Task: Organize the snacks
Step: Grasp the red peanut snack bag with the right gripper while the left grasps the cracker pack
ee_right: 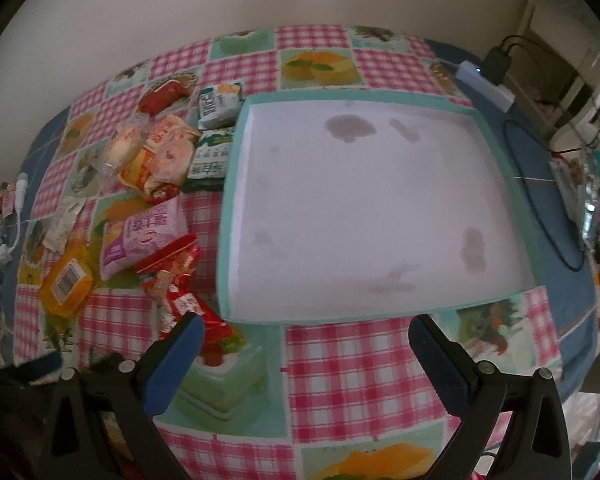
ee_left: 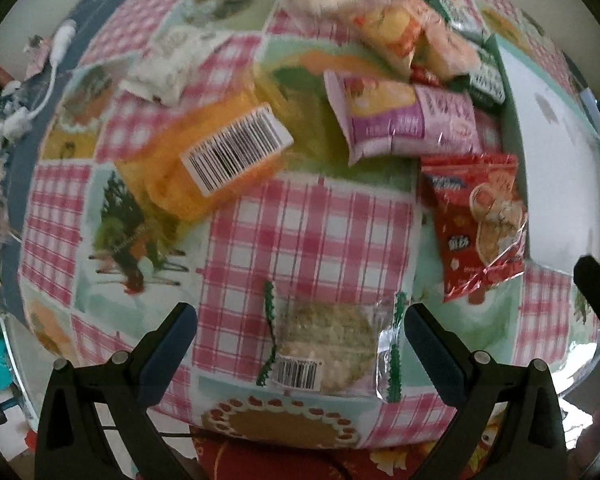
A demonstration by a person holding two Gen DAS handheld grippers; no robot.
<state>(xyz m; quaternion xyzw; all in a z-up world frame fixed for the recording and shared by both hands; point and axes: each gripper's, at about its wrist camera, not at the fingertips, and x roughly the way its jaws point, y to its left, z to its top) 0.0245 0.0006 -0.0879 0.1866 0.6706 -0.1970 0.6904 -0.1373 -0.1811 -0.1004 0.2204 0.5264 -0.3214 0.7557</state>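
Note:
A clear packet with a round oat cracker (ee_left: 328, 348) lies on the tablecloth between the fingers of my left gripper (ee_left: 300, 344), which is open around it without touching. Beyond lie an orange packet with a barcode (ee_left: 216, 156), a purple packet (ee_left: 404, 120), a red packet (ee_left: 480, 220) and a heap of mixed snacks (ee_left: 400, 32). My right gripper (ee_right: 304, 344) is open over bare cloth just in front of a teal-rimmed white box (ee_right: 228, 208). The same snacks lie left of the box: orange packet (ee_right: 66, 280), purple packet (ee_right: 144, 236), red packet (ee_right: 180, 280).
The box's white side (ee_left: 552, 152) stands right of the snacks in the left wrist view. A white cable (ee_left: 56, 60) lies at the table's far left. A power strip with a black plug (ee_right: 488, 76) and a black cord loop (ee_right: 540, 200) sit right of the box.

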